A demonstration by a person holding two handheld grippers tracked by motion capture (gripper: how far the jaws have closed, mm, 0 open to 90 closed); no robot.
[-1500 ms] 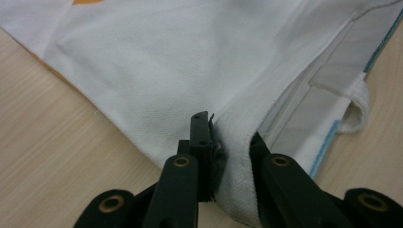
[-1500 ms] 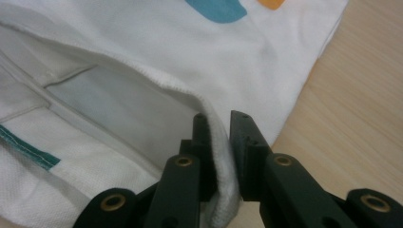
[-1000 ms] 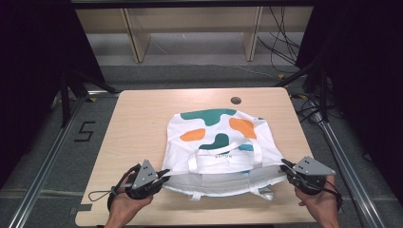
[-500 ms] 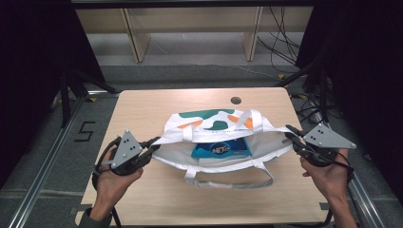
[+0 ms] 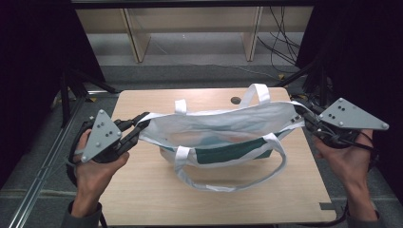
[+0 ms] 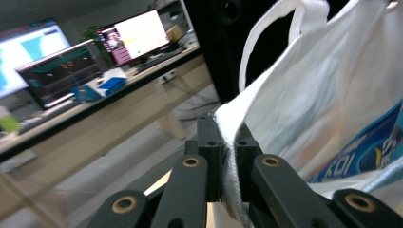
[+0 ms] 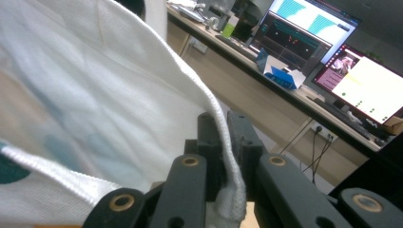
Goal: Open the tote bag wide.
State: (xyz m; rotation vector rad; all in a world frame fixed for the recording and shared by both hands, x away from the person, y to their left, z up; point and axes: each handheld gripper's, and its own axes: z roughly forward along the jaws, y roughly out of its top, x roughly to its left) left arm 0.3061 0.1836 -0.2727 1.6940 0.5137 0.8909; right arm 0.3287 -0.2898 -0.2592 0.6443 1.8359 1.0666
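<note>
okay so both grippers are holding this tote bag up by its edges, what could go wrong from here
1. Each gripper pinches only a thin bit of the tote bag's rim: the left gripper and right gripper could let the cloth slip if pulled wider.
2. The blue packet inside could tip out if one side drops.
3. The loose handle hangs low and might snag the table.

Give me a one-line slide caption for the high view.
Both grippers hold a white tote bag open above the table.

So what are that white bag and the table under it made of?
The tote bag looks like woven cotton canvas, matte; a coarse weave shows at its pinched edge. The table looks like pale wood or wood-look laminate, with faint grain and a smooth surface.
</note>
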